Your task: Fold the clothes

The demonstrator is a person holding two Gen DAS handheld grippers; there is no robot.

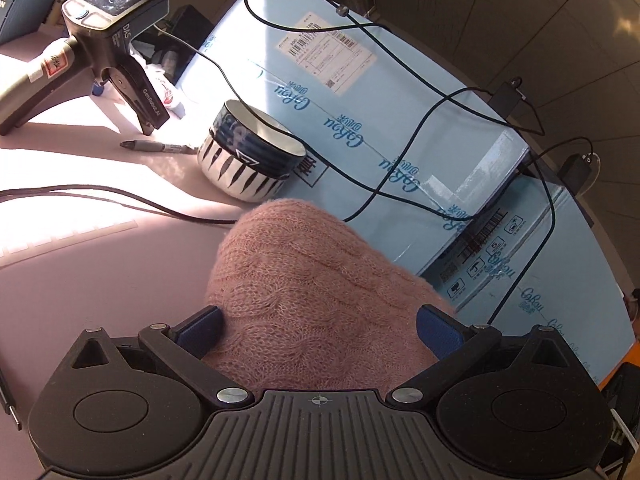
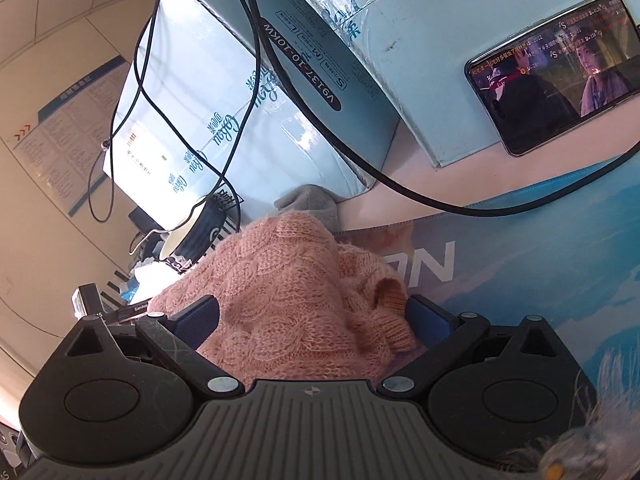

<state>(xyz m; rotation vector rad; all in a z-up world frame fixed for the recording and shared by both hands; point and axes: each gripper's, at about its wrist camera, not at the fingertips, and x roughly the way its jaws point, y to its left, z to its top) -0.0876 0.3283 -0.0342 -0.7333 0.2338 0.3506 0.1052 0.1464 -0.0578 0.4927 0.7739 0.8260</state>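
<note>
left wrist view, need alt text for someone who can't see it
A bunched pink sweater fills the space between the wide-spread fingers of the left claw. Past it on the pale table stand a striped bowl and a marker, with taped blue boxes draped in black cables to the right.

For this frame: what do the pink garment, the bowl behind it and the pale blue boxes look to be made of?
Pink garment: a soft, fuzzy knit, probably wool or mohair blend; cable pattern and a halo of fine fibres show.
Bowl: glazed ceramic by the look; glossy sheen, dark blue painted stripes on white.
Pale blue boxes: printed cardboard, matte, sealed with shiny clear tape; a paper shipping label sits on one.
</note>
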